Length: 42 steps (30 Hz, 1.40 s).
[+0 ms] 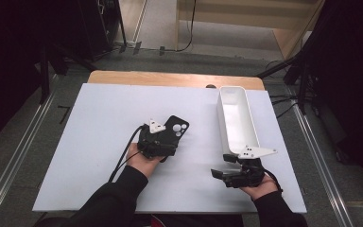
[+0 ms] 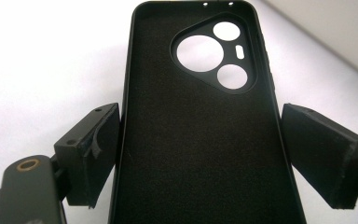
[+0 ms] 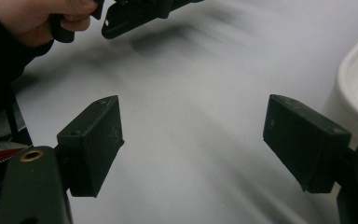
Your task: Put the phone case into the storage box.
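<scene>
**Gripping a black phone case beside a white bin**

Pinching the black phone case by its long edges, the left claw holds it with the inner side and camera cut-outs facing up, over the middle of the white surface. In the left gripper view both pads sit against the case's sides. The right claw stands spread with nothing between its jaws, near the front end of a long white bin. That bin lies on the surface's right part, its visible inside bare.
</scene>
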{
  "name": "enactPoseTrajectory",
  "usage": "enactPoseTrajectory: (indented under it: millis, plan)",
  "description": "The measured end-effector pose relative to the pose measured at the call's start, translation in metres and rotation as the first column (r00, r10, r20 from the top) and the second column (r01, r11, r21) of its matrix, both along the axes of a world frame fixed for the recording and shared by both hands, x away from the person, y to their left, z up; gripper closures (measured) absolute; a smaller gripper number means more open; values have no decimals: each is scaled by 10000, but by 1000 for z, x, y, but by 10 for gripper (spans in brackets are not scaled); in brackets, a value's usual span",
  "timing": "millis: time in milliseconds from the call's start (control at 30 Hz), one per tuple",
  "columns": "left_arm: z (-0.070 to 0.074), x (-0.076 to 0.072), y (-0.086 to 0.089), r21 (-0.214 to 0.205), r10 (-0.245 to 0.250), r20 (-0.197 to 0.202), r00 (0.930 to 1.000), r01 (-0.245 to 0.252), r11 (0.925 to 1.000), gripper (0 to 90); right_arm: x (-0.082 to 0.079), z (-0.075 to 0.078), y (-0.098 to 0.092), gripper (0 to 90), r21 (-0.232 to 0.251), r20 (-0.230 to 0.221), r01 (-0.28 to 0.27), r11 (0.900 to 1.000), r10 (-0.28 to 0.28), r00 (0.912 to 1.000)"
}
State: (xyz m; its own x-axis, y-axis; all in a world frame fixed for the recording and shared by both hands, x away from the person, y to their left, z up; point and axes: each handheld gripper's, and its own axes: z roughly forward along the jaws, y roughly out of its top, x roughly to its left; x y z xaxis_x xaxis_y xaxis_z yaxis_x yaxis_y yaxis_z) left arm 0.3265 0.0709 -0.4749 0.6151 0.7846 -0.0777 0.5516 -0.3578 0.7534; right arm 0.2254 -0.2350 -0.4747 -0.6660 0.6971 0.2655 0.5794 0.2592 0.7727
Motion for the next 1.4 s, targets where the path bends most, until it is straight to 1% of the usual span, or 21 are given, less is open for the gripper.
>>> enactPoseTrajectory:
  millis: [33, 100, 167, 200, 233, 267, 300, 333, 400, 467, 567, 667, 767, 800, 833, 933, 1133, 1233, 1267, 1333, 1400]
  plan:
    - [2, 0, 0, -112, -4, 29, 10000, 4, 9999, 142, 0, 1, 1, 184, 28, -53, -3, 10000, 4, 10000]
    - [6, 0, 1, -172, -92, 87, 9999, 93, 9998, 142, 0, 2, 3, 184, 52, -54, -41, 10000, 41, 10000]
    - [11, -1, 2, -212, -193, 208, 9996, 197, 9996, 142, 0, 4, 5, 184, -6, 30, -44, 10000, 44, 10000]
    - [13, -2, 3, -248, -220, 195, 9996, 225, 9994, 142, 0, 4, 5, 184, 16, 121, -42, 10000, 42, 9999]
    - [15, -2, 3, -352, -209, 243, 9995, 217, 9991, 142, 0, 6, 6, 184, 20, 85, -18, 10000, 18, 10000]
    - [17, -2, 4, -416, -283, 255, 9993, 294, 9987, 142, 0, 6, 7, 184, 20, 152, -13, 10000, 13, 9999]
    - [19, -2, 5, -415, -332, 275, 9991, 343, 9986, 142, 1, 7, 8, 184, 25, 177, -13, 10000, 12, 9998]
    - [21, -3, 6, -561, -293, 291, 9991, 309, 9979, 142, 1, 8, 9, 184, 13, 156, -59, 10000, 59, 9999]
    - [24, -3, 8, -675, -379, 291, 9989, 398, 9969, 142, 2, 10, 11, 183, -30, 200, -13, 10000, 13, 9998]
    - [28, -4, 9, -810, -470, 280, 9985, 491, 9955, 142, 2, 11, 12, 184, -14, 370, -4, 10000, 5, 9993]
    - [32, -4, 11, -956, -666, 281, 9974, 690, 9930, 142, 2, 15, 15, 184, 92, 411, -86, 9999, 83, 9991]
    - [35, -6, 13, -1105, -901, 433, 9950, 944, 9894, 142, 3, 19, 17, 184, 98, 681, -152, 9998, 145, 9976]
    - [38, -8, 15, -1191, -1044, 647, 9924, 1115, 9866, 142, 4, 23, 19, 184, 109, 728, -147, 9998, 139, 9972]
    - [38, -9, 16, -1271, -1053, 741, 9917, 1141, 9853, 142, 4, 25, 20, 184, 146, 657, -85, 9999, 75, 9978]
    - [38, -10, 16, -1243, -1072, 793, 9911, 1165, 9854, 142, 5, 26, 21, 184, 163, 678, -66, 9998, 55, 9977]
    - [36, -13, 17, -1407, -1057, 966, 9897, 1187, 9829, 142, 9, 30, 24, 184, 205, 654, -66, 9998, 53, 9978]
    - [29, -18, 17, -1559, -929, 1003, 9906, 1078, 9819, 142, 16, 38, 32, 184, 276, 628, -39, 9996, 21, 9980]
    - [27, -20, 17, -1663, -918, 1130, 9893, 1099, 9799, 142, 19, 42, 35, 184, 357, 589, 85, 9993, -106, 9982]
    - [27, -21, 17, -1721, -917, 1202, 9885, 1117, 9787, 142, 21, 43, 36, 184, 434, 518, 128, 9990, -151, 9985]
    - [26, -23, 16, -1726, -854, 1458, 9856, 1104, 9788, 142, 23, 45, 37, 184, 525, 436, 243, 9983, -266, 9987]
    - [25, -25, 17, -1807, -778, 1657, 9831, 1079, 9776, 142, 25, 48, 38, 184, 578, 466, 342, 9977, -369, 9982]
